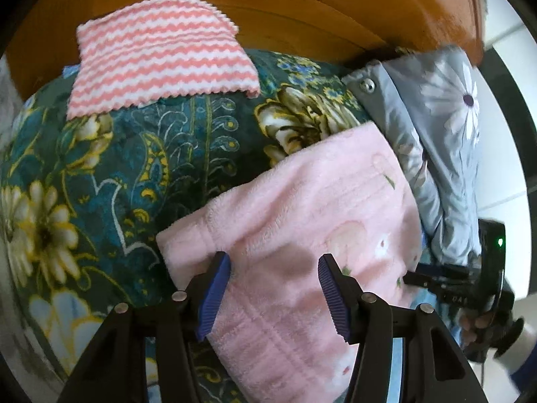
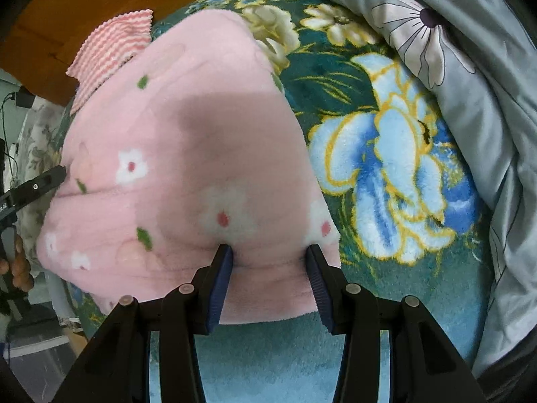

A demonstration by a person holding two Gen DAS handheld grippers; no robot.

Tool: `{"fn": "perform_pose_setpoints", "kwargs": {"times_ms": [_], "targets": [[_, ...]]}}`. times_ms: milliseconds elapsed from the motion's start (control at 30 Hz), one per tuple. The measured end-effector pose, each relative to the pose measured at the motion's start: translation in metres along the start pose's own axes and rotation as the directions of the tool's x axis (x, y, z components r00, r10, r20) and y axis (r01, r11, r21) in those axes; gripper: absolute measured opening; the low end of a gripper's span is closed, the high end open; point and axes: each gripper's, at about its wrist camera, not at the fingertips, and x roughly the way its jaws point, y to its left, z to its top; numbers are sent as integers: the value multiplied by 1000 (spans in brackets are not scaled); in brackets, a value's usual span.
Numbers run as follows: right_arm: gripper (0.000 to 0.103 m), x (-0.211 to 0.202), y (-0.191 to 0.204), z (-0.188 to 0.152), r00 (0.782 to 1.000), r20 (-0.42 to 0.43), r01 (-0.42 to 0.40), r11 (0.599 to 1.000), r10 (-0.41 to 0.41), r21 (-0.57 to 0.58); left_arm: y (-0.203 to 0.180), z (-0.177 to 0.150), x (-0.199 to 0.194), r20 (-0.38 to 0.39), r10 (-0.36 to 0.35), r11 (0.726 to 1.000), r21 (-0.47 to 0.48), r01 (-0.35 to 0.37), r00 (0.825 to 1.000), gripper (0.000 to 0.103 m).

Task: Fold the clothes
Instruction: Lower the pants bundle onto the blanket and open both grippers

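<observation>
A folded pink fleece cloth (image 1: 295,208) with small white flowers lies on a green floral blanket (image 1: 117,154). My left gripper (image 1: 273,265) is open, its blue-padded fingers spread over the cloth's near edge. In the right wrist view the same pink cloth (image 2: 174,154) fills the middle. My right gripper (image 2: 268,258) is open, its fingers standing on the cloth's near edge. The right gripper shows in the left wrist view (image 1: 446,278) at the cloth's right side. The left gripper's fingertips (image 2: 50,178) show at the cloth's left side in the right wrist view.
A folded pink-and-white zigzag cloth (image 1: 157,53) lies at the far end of the blanket, against a wooden headboard (image 1: 302,3); it also shows in the right wrist view (image 2: 107,50). A grey flowered quilt (image 1: 443,127) is bunched along the right, also in the right wrist view (image 2: 470,77).
</observation>
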Motion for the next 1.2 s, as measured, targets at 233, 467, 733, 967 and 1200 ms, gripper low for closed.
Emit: {"fn": "perform_pose_setpoints", "kwargs": {"times_ms": [233, 467, 733, 967, 1200], "targets": [[47, -19, 1, 1, 1000, 18, 5, 1000, -6, 17, -16, -3, -23, 33, 26, 1000, 2, -26, 999, 59], [47, -61, 17, -23, 994, 112, 7, 1000, -7, 2, -42, -43, -61, 103, 22, 998, -67, -15, 994, 66], [53, -42, 40, -77, 997, 69, 23, 1000, -22, -11, -60, -103, -47, 19, 46, 996, -78, -45, 999, 89], [64, -33, 44, -112, 997, 71, 17, 1000, -18, 13, -66, -132, -40, 16, 19, 996, -91, -17, 1000, 103], [81, -40, 44, -131, 994, 106, 15, 1000, -17, 24, -83, -153, -47, 74, 47, 998, -40, -44, 996, 103]]}}
